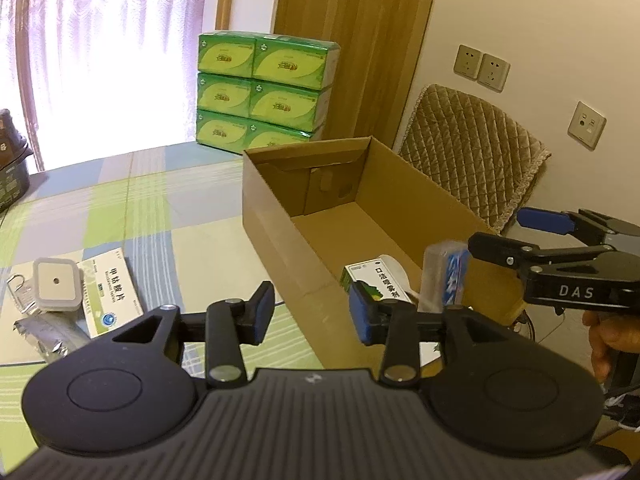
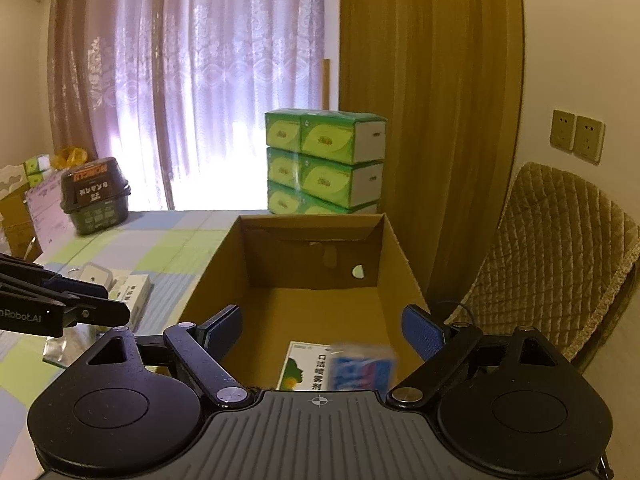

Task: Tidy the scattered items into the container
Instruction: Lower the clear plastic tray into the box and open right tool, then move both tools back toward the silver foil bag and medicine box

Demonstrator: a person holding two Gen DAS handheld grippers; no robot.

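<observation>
**Toothpaste box mid-drop; four things still out on the mat**

Your right gripper (image 2: pixel 322 330) hangs over the near end of the cardboard box (image 1: pixel 280 236) with its fingers spread wide and nothing between them. Just below, the blue toothpaste box (image 2: pixel 362 372) shows blurred, so it looks to be falling or only just landed; it sits on end against the green-and-white spray carton (image 1: pixel 378 282) already inside. If it tips toward the near wall it may lean on the rim instead of lying flat, and crowd whatever you bring next. Lift clear straight up; a sideways pull could clip the wall and shove the light carton along the mat.

Your left gripper (image 1: pixel 310 312) is also open and empty, poised just outside the box's left wall. The remaining items lie well to its left: a white medicine box (image 1: pixel 110 292), a small white square case (image 1: pixel 56 290) resting partly on it, a silver foil packet (image 1: pixel 52 336) and a metal clip (image 1: pixel 20 296). They overlap, so closing on the medicine box risks dragging the case off or pinching two things at once. The foil packet lies flat and may slip from the pads.
</observation>
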